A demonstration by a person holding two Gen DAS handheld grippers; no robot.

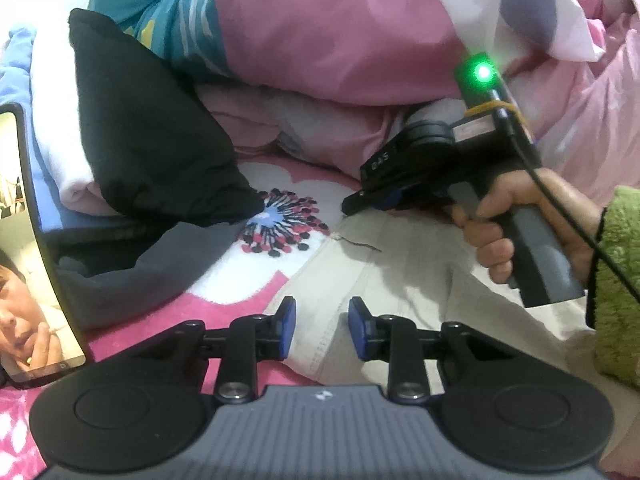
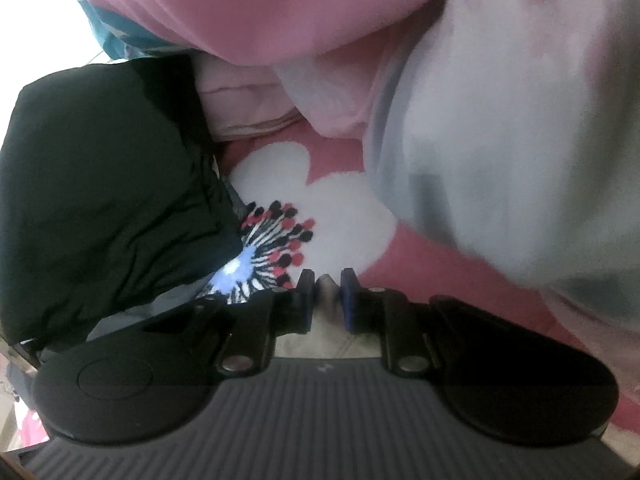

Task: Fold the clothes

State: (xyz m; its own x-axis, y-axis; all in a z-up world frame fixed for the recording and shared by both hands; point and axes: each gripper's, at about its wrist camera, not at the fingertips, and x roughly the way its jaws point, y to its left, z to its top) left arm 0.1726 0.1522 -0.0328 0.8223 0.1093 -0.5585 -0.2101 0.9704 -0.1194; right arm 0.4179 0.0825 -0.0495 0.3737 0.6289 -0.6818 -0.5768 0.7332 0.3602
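A beige garment lies spread on a pink floral blanket. In the left wrist view my left gripper hovers low over the garment's near edge. Its blue pads stand apart, and the cloth with its stitched seam lies flat between and beneath them. A hand in a green fleece sleeve holds my right gripper at the garment's far corner. In the right wrist view that right gripper has its pads nearly together, with a pinch of the beige garment between them.
A black garment and a grey one lie piled at the left, over folded white and blue cloth. A bunched pink and teal quilt fills the back. A phone with a lit screen stands at the left edge.
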